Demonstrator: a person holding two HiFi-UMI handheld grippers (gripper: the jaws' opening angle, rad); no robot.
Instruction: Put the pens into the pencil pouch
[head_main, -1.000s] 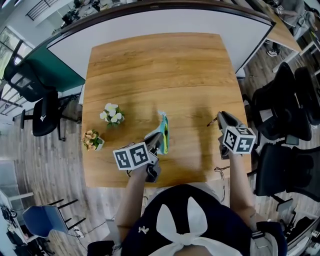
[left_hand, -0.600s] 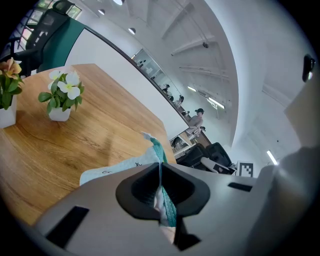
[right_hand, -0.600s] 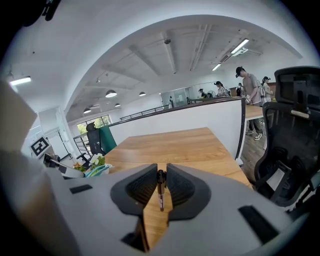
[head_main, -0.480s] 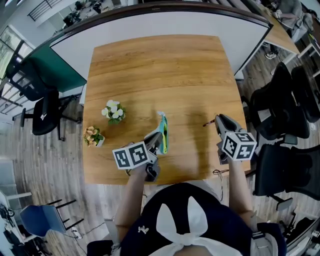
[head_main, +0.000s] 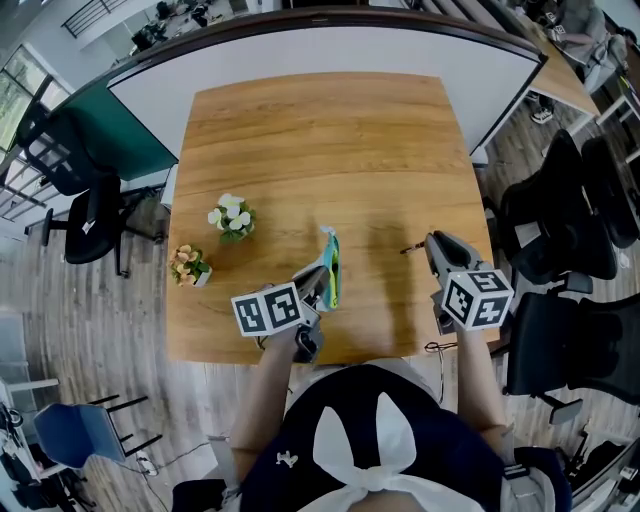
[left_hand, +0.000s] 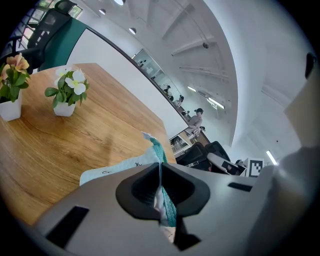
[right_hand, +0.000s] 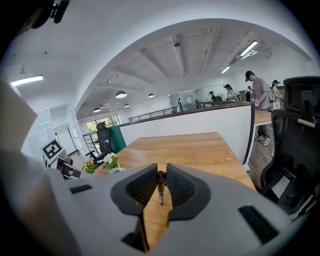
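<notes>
A teal and pale pencil pouch (head_main: 329, 262) stands on edge on the wooden table (head_main: 320, 150), held up by my left gripper (head_main: 317, 283), whose jaws are shut on its near end. In the left gripper view the pouch (left_hand: 150, 162) runs away from the jaws with its teal zip edge uppermost. To the right, my right gripper (head_main: 428, 243) hangs above the table near its right edge, shut on a thin dark pen (head_main: 411, 246) that sticks out leftward toward the pouch. In the right gripper view the pen (right_hand: 160, 186) sits upright between the pads.
Two small potted flowers stand at the table's left: white ones (head_main: 231, 217) and orange ones (head_main: 188, 266). Black office chairs (head_main: 570, 230) crowd the floor to the right. A white partition (head_main: 330, 50) borders the far edge.
My right gripper has lifted with the pen and shifted a little left, toward the pouch. The left gripper and the pouch have stayed put.
</notes>
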